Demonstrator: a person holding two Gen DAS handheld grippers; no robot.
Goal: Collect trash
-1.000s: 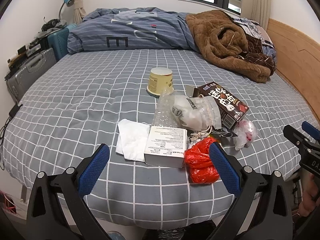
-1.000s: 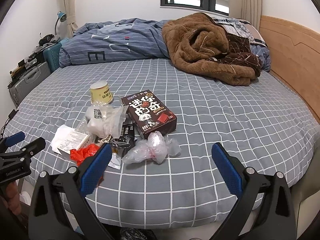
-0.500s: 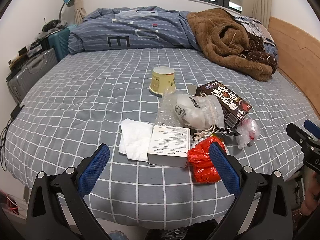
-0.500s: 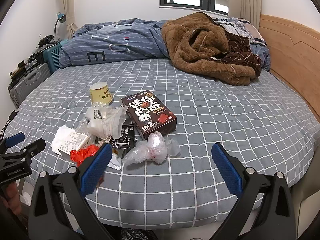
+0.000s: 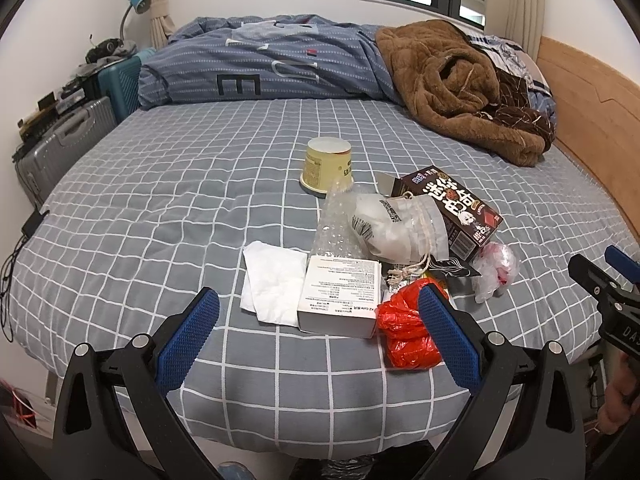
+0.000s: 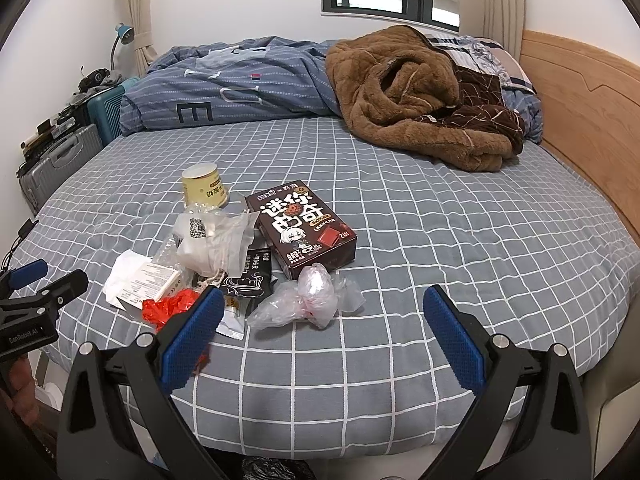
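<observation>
Bed (image 5: 160, 208), trash pile (image 5: 384, 256), both tools (image 5: 318, 322) (image 6: 320, 326) spread, hovering

- Bed (image 5: 160, 200), grey sheet with white grid.
- Blue striped duvet (image 5: 272, 68), bunched along the far edge.
- Brown fleece garment (image 6: 404, 96), heaped beside the duvet.
- Wooden headboard (image 6: 580, 112).
- Grey suitcase (image 5: 60, 144) and teal suitcase (image 5: 120, 84), standing side by side.
- Blue desk lamp (image 5: 134, 4).
</observation>
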